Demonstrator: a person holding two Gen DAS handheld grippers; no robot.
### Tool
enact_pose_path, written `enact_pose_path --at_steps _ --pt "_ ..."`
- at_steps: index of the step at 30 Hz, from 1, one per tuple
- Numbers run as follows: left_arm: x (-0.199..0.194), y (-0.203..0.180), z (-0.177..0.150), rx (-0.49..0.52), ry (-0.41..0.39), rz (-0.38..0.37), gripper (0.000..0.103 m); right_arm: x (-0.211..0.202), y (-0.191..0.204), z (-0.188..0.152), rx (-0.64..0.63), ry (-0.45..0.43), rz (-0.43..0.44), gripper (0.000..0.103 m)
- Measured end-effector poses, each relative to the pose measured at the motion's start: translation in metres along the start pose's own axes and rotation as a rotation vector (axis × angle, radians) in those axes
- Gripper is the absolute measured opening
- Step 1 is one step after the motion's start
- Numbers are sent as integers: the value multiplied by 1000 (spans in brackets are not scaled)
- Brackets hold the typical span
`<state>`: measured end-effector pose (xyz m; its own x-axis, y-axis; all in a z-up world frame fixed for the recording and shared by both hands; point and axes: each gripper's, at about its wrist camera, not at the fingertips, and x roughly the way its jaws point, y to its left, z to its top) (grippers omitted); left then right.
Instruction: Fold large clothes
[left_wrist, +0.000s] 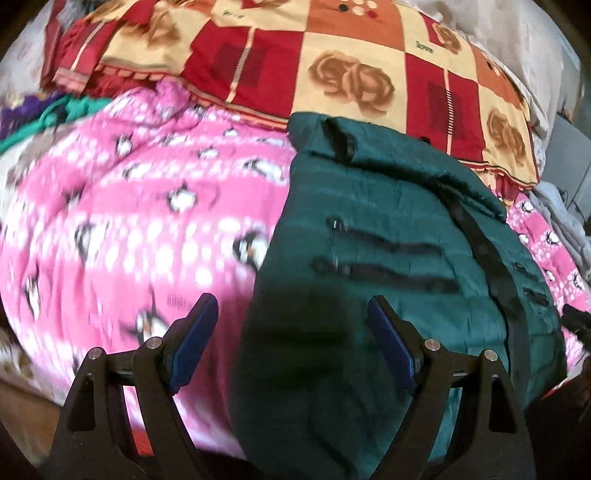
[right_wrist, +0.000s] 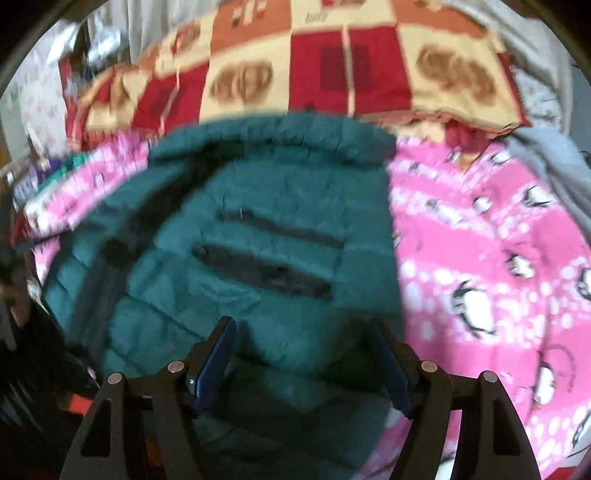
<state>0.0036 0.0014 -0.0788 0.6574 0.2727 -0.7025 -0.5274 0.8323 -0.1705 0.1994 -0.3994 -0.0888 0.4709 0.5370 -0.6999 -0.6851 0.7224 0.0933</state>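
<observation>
Dark green quilted jacket (left_wrist: 388, 229) lies spread on a pink penguin-print blanket (left_wrist: 147, 206); in the right wrist view the same jacket (right_wrist: 258, 229) fills the centre, with the blanket (right_wrist: 480, 251) showing to its right and in a strip at upper left. Two dark zippered pocket slits (left_wrist: 391, 258) run side by side across the jacket front; a dark placket strip with snap buttons (left_wrist: 491, 251) runs down the side toward the right of the left wrist view. Behind jacket and blanket lies a red, orange and cream patchwork quilt with rose motifs (left_wrist: 332, 62).

Left gripper (left_wrist: 291, 314): jaws standing well apart, blue pads bare, nothing between them; it sits over the boundary where the jacket's edge meets the pink blanket. Right gripper (right_wrist: 306, 339): jaws likewise spread wide, nothing clamped, above the jacket's lower panel. Whether either touches the fabric cannot be told. Both views are motion-blurred.
</observation>
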Motion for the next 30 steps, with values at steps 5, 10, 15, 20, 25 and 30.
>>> enact_pose_path --at_steps 5,10,15,20,25,30 --pt "-9 -1 -7 -31 -9 -23 83 -15 -47 -35 296 -43 92 72" --pt "21 1 -11 -60 124 -58 84 9 -60 -58 368 24 209 72" --pt "17 -1 -11 -67 123 -130 84 1 -49 -60 363 -32 399 70" --pt "12 12 -10 -126 97 -164 84 11 -48 -65 365 11 318 69" --pt "16 11 -13 -139 157 -266 84 6 -49 -63 393 -31 400 67" --pt "9 -5 -14 -72 146 -327 84 16 -43 -62 369 -3 335 67"
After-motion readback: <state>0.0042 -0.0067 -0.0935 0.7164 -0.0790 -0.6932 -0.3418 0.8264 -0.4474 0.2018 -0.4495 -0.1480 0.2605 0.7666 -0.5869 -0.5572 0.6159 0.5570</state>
